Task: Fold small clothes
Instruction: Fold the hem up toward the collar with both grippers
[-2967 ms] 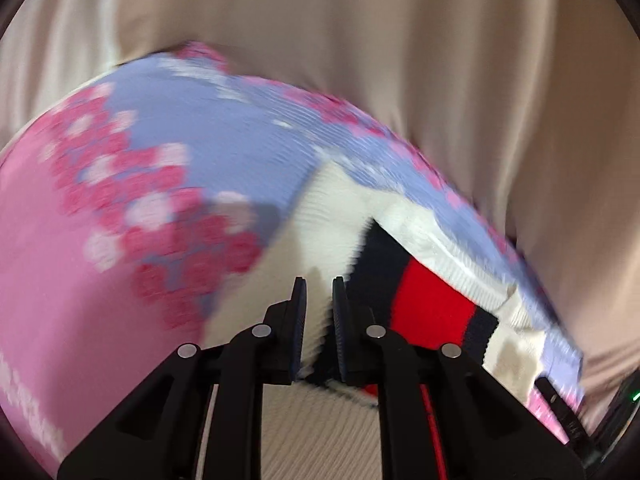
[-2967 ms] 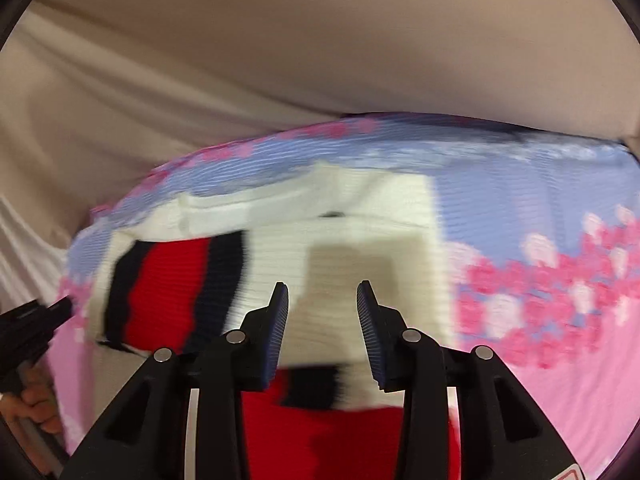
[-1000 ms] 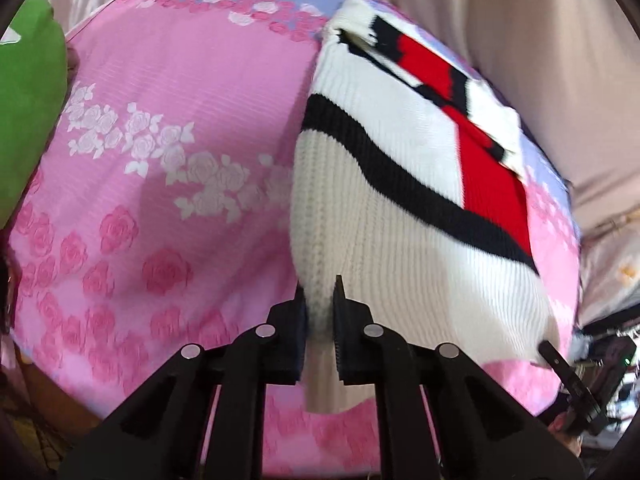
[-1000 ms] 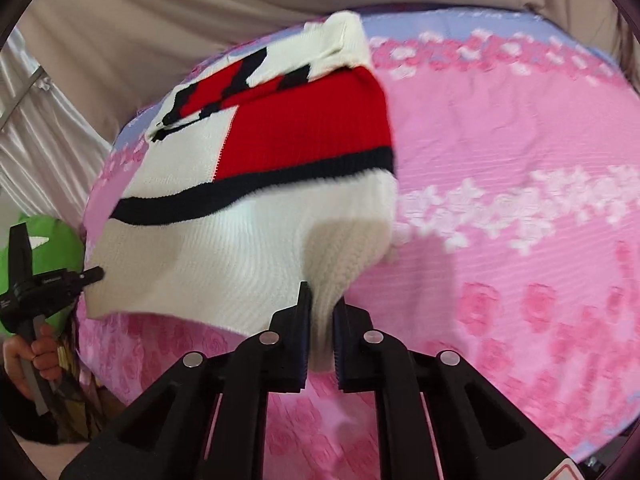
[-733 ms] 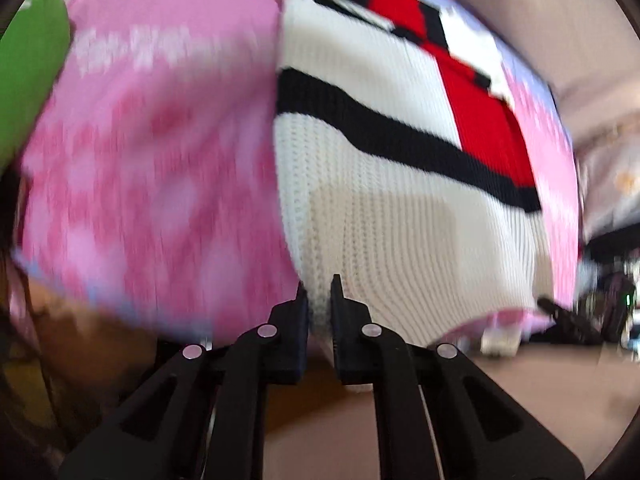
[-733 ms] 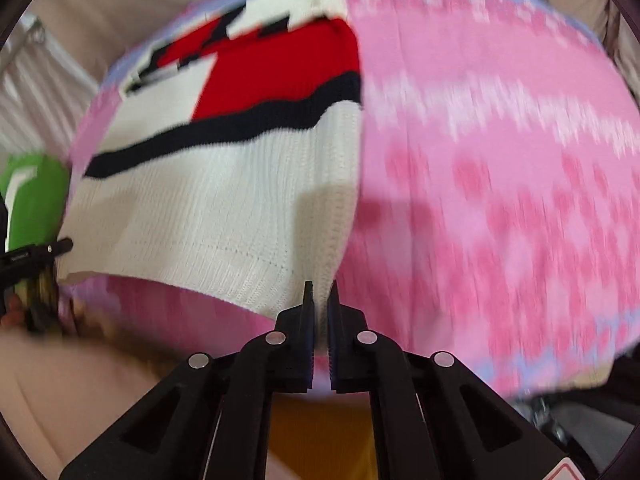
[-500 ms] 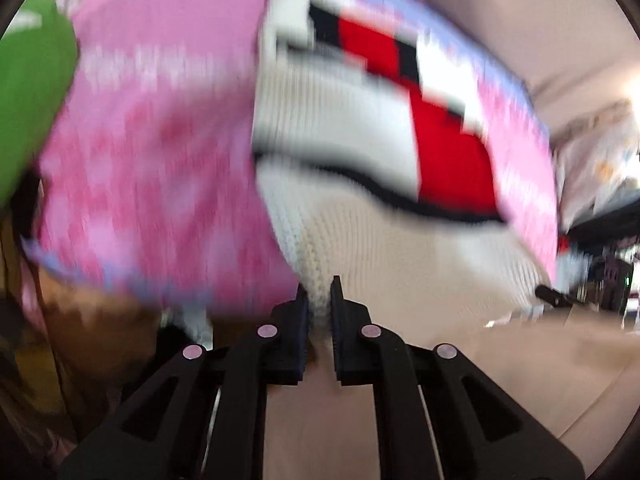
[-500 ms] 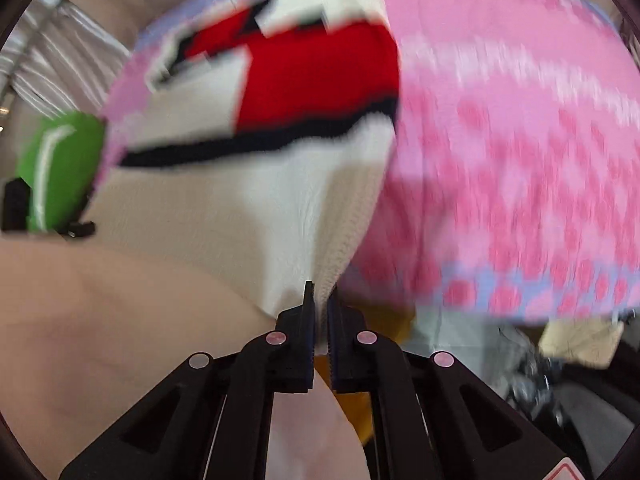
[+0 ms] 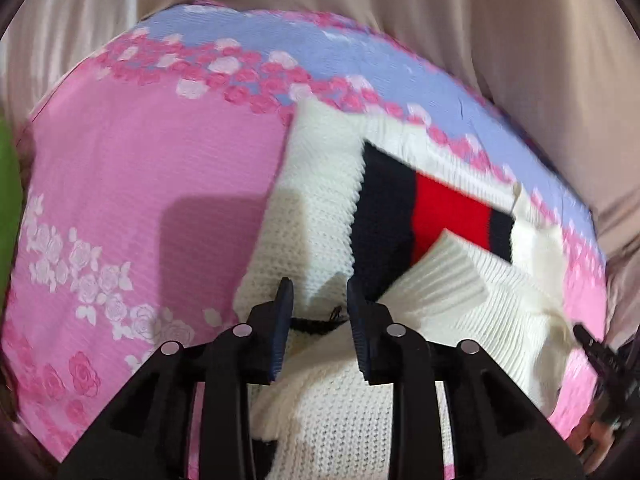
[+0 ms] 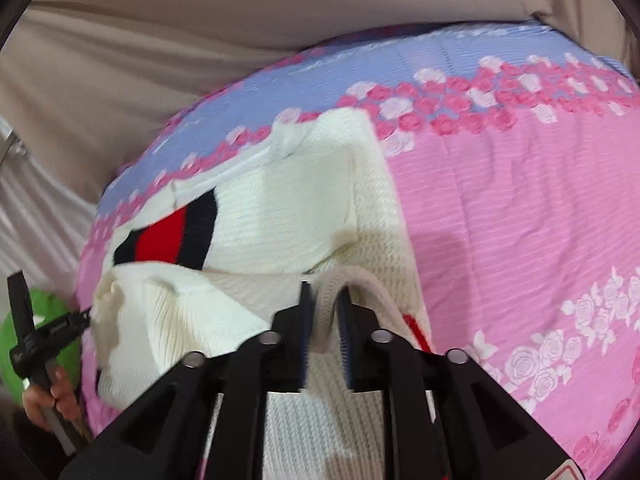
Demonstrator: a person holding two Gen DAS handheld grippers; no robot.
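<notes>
A cream knit sweater (image 9: 312,216) with a navy and red band lies folded over on the pink floral blanket (image 9: 132,168). My left gripper (image 9: 318,312) is open, its jaws parted over the near left edge of the sweater with nothing clamped. In the right wrist view the sweater (image 10: 288,208) lies folded towards the far edge. My right gripper (image 10: 325,308) has its jaws slightly apart around a raised fold of the knit hem; the grip looks loose. The left gripper shows at the left edge (image 10: 48,332).
The blanket (image 10: 520,200) has a blue strip with roses along its far side. Beige cloth (image 9: 440,12) hangs behind it. A green object (image 10: 24,340) sits at the left edge of the right wrist view.
Both grippers carried the sweater's near hem up and forward over its top part, folding it. The left gripper, shut on the hem before, has opened. The right jaws have parted slightly.
</notes>
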